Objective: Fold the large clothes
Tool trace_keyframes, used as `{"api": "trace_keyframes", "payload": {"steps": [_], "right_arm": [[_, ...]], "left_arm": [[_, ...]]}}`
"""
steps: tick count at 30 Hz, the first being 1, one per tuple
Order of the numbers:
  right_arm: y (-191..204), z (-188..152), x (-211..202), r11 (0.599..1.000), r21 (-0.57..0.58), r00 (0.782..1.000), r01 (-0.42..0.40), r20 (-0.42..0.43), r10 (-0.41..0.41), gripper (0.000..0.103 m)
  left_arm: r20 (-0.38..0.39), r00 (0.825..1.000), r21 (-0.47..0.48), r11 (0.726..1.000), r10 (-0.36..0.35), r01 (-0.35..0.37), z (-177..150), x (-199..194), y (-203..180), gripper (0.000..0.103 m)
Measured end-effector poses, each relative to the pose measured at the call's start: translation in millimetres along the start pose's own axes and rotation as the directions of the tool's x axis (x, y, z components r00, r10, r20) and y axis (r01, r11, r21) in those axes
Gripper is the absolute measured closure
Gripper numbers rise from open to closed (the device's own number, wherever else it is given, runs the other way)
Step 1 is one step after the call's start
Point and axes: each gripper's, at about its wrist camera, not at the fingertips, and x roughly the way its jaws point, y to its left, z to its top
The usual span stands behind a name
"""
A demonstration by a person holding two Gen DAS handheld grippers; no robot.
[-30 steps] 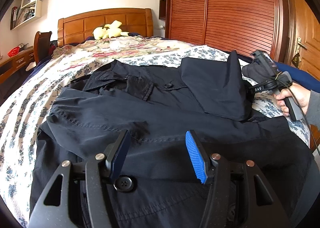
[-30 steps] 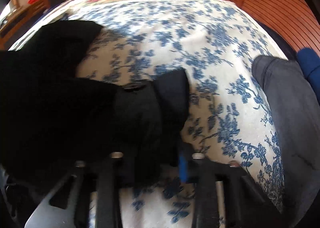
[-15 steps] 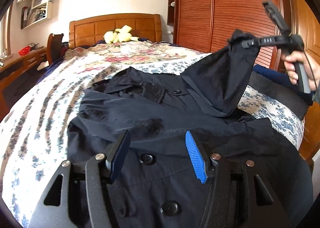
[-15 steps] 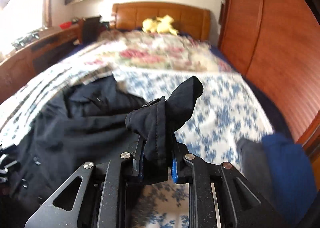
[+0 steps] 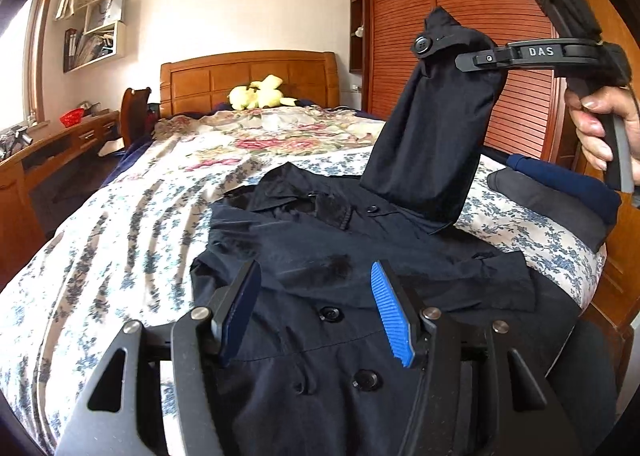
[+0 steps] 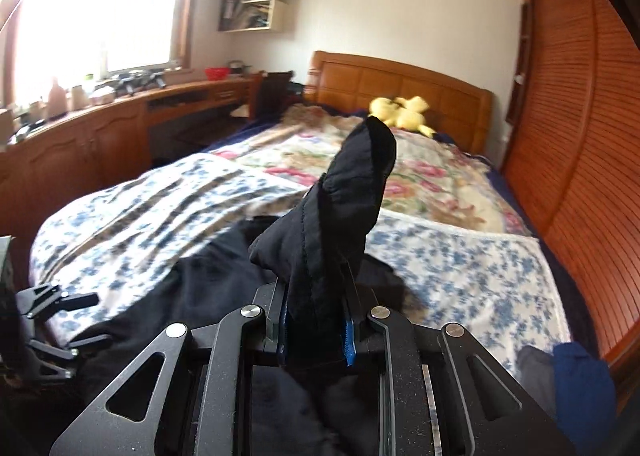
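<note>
In the left wrist view, the left claw [image 5: 316, 312] hovers with its jaws standing wide and nothing between them, over a dark coat [image 5: 320, 256] spread buttons-up on a bed [image 5: 120, 223] with a blue-flowered cover. At the right, the right claw [image 5: 470, 57] — gripped by a hand [image 5: 604, 123] — holds one sleeve [image 5: 432, 127] of the coat by its buttoned cuff, raised high so the sleeve hangs down to the shoulder. A folded pile of dark clothes [image 5: 560, 191] lies at the bed's right edge, and a yellow plush toy [image 5: 260, 91] sits far off against the wooden headboard [image 5: 248, 75]. In the right wrist view, the right claw [image 6: 316, 328] is narrow, its blue pads pinching the sleeve [image 6: 340, 207], whose cuff end sticks up past the fingertips; the coat's body [image 6: 200, 284] lies below to the left — the left claw [image 6: 60, 320] shows at the left edge.
</note>
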Motion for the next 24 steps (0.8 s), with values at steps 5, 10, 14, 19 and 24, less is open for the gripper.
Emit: {"api": "trace_keyframes", "payload": {"steps": [5, 10, 14, 19, 24], "right_arm": [[38, -7, 7, 0.998, -0.037, 0.998, -0.059, -0.021, 0.059, 0.084], [55, -31, 17, 0.994, 0.006, 0.992, -0.107, -0.061, 0.108, 0.08], [67, -50, 23, 0.99, 0.032, 0.985, -0.14, -0.093, 0.142, 0.079], [80, -59, 21, 0.988, 0.034, 0.983, -0.148, -0.104, 0.151, 0.076], [86, -54, 13, 0.985, 0.029, 0.98, -0.172, -0.098, 0.174, 0.05]], "left_arm": [[-0.004, 1.0, -0.013, 1.0, 0.011, -0.011, -5, -11, 13, 0.046], [-0.009, 1.0, -0.021, 1.0, 0.016, -0.017, -10, -18, 22, 0.046], [-0.023, 0.999, -0.027, 0.999, 0.032, -0.033, -14, -18, 28, 0.046], [-0.018, 0.999, -0.055, 0.997, 0.045, -0.046, -14, -21, 37, 0.046], [0.004, 0.999, -0.082, 0.996, 0.044, -0.043, -12, -28, 44, 0.046]]}}
